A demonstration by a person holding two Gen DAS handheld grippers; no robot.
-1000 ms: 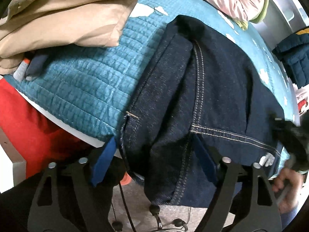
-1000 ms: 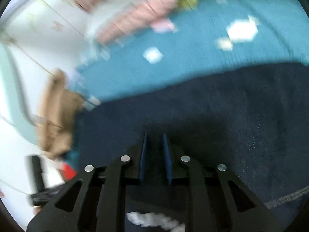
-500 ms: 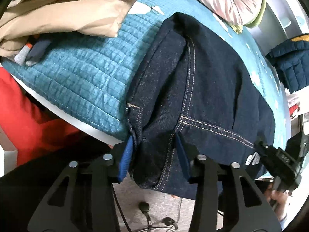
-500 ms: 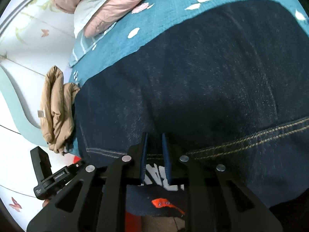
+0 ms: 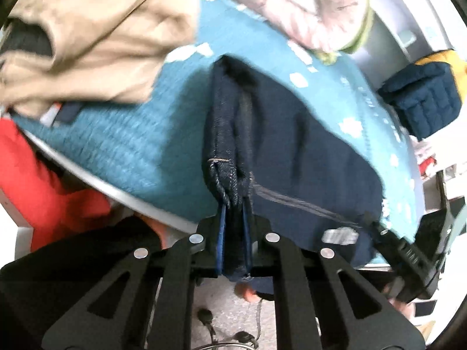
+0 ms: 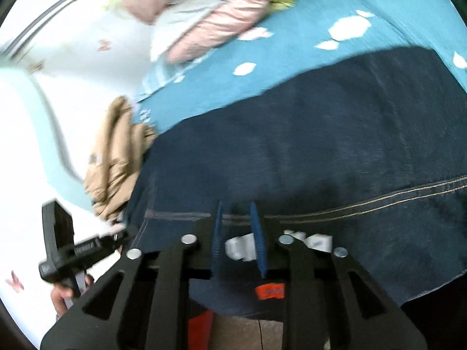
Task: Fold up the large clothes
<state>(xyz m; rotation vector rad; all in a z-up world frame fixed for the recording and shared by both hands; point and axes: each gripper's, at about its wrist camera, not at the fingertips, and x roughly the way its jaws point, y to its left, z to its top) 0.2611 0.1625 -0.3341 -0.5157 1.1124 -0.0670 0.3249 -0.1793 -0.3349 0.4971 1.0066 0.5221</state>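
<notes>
Jaws of your left gripper (image 5: pixel 233 236) are pinched tight on a bunched corner of the dark jeans (image 5: pixel 292 151), denim squeezed between the blue pads at the near bed edge. Your right gripper (image 6: pixel 238 245) has jaws narrow, set around the jeans' near edge with a white tag between the pads; blur makes it unclear whether they actually clamp the cloth. Jeans lie spread flat on the teal quilt (image 5: pixel 131 145) of the bed, near edge hanging over the side. Tan jacket (image 5: pixel 96 38) is heaped on the quilt left of the jeans, pink duvet (image 6: pixel 204 14) farther back. Navy padded jacket (image 5: pixel 423 102) sits off to the right. Floor and cables show below the bed.
</notes>
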